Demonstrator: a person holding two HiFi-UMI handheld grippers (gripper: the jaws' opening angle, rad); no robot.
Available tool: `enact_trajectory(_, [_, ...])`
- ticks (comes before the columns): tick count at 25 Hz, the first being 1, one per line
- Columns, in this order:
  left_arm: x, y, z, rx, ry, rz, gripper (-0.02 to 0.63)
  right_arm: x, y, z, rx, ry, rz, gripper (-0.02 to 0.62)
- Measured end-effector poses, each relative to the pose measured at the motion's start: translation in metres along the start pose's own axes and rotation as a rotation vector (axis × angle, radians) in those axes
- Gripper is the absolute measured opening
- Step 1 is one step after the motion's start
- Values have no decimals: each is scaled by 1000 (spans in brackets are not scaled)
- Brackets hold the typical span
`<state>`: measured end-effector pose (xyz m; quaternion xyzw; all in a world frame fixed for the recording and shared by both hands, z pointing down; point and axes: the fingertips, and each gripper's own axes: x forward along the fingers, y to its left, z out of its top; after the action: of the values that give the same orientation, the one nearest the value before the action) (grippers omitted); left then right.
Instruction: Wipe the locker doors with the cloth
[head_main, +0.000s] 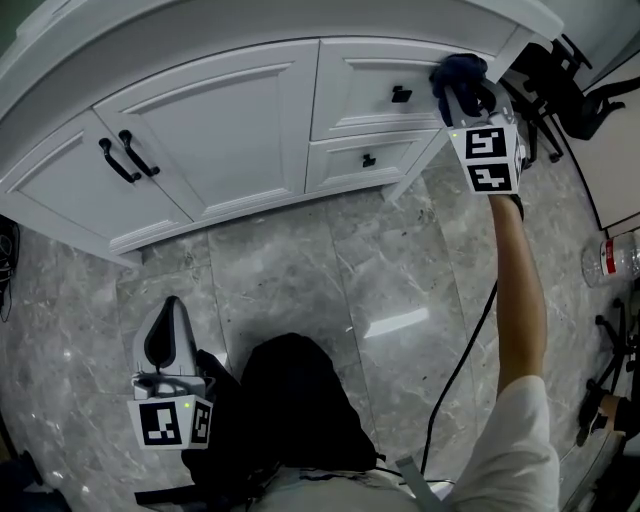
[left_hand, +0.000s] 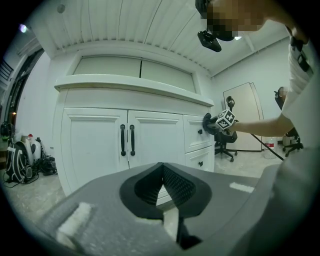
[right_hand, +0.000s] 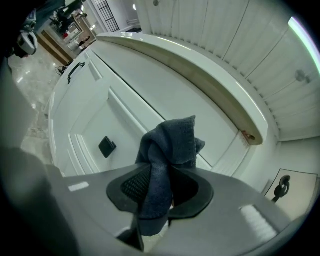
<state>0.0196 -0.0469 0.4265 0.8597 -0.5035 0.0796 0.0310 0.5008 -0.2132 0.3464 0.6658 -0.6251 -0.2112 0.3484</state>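
One white locker unit (head_main: 313, 120) fills the upper half of the head view. Its fronts, from largest down, are two tall doors, the left door (head_main: 80, 185) and the right door (head_main: 225, 125), then two drawer fronts stacked at the upper right, the upper drawer (head_main: 365, 70) over the lower drawer (head_main: 350, 165). One arm stretches up the right edge of that view, probably because the upper drawer's far corner lies out of easy reach. It carries the right claw (head_main: 468, 95), which is clamped on the single dark blue cloth (head_main: 458, 72). The cloth is bunched so that a wad pokes beyond the tips, which I judge lets fabric rather than plastic meet the paint. It sits at the upper drawer's right end and seems to touch it. The left claw (head_main: 168, 335) hangs low at the lower left, closed on nothing, likely parked because one cloth needs one claw. The smallest things are the fittings, two long black handles (head_main: 130, 157) on the doors and two black knobs, the upper knob (head_main: 401, 95) and the lower knob (head_main: 369, 160).
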Motion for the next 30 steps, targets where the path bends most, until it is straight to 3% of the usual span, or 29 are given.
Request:
enact_trajectory(17, [-2, 9, -8, -20, 11, 4, 2, 18, 68, -72, 118, 122, 61, 103])
enact_trajectory(21, [-3, 13, -8, -27, 4, 7, 2, 17, 75, -66, 171, 114, 56, 103])
enact_trajectory(30, [-5, 16, -10, -37, -5, 0, 2, 13, 132, -23, 277, 44, 132, 103])
